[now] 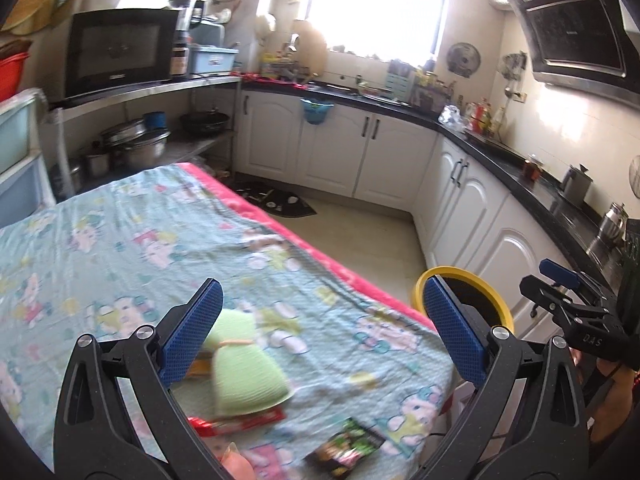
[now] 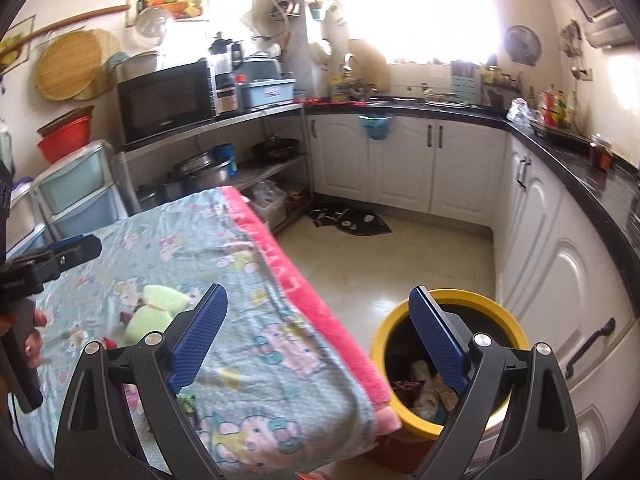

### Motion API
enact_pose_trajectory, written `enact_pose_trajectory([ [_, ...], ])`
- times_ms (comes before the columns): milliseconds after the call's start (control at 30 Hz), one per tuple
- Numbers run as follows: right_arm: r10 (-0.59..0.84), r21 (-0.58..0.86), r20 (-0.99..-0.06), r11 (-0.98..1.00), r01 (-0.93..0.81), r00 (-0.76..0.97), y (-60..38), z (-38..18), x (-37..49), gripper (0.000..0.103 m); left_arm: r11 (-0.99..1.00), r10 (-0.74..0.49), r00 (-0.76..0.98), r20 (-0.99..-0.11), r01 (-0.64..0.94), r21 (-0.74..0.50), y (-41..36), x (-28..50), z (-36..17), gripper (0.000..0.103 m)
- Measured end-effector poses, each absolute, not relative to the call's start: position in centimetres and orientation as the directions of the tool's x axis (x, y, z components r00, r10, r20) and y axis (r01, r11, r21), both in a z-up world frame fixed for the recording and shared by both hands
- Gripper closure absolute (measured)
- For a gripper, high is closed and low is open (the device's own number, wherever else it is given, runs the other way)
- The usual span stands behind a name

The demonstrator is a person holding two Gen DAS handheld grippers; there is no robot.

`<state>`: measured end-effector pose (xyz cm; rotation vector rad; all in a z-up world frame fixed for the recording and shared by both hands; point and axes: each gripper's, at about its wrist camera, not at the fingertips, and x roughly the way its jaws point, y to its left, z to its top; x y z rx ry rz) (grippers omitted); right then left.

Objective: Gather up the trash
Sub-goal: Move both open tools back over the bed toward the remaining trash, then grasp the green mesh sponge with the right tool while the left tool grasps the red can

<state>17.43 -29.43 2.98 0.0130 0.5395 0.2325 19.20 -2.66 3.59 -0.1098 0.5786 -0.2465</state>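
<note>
While both sets of fingers stand wide and empty, I'd send the left gripper (image 1: 322, 326) down squarely over the wrappers (image 1: 344, 446) on the desk (image 1: 120, 232). Right gripper (image 2: 320, 338) hovers near the bin (image 2: 472, 300), which already holds trash.

The left gripper (image 1: 322, 322) points forward and downward, its two blue-padded jaws spread wide with nothing between them. The right gripper (image 2: 318, 338) is angled the same way, jaws also wide apart and empty. A hand (image 2: 30, 338) grips the left gripper's black handle, fingertips curled around it.
</note>
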Motion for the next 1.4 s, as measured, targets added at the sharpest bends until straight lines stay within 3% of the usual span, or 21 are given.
enact_pose_trajectory([
  [967, 0.429, 0.04, -0.565, 0.868, -0.495, 0.705, -17.2, 1.0, 15.3, 0.013, 0.997, -0.038, 0.805, -0.592, -0.009, -0.076, 7.6, 12.2, 0.1, 0.011],
  [1400, 0.433, 0.041, -0.636, 0.845, -0.533, 0.639, -13.2, -1.7, 19.7, 0.013, 0.993, -0.108, 0.709, -0.697, 0.047, -0.106, 7.7, 10.8, -5.5, 0.011],
])
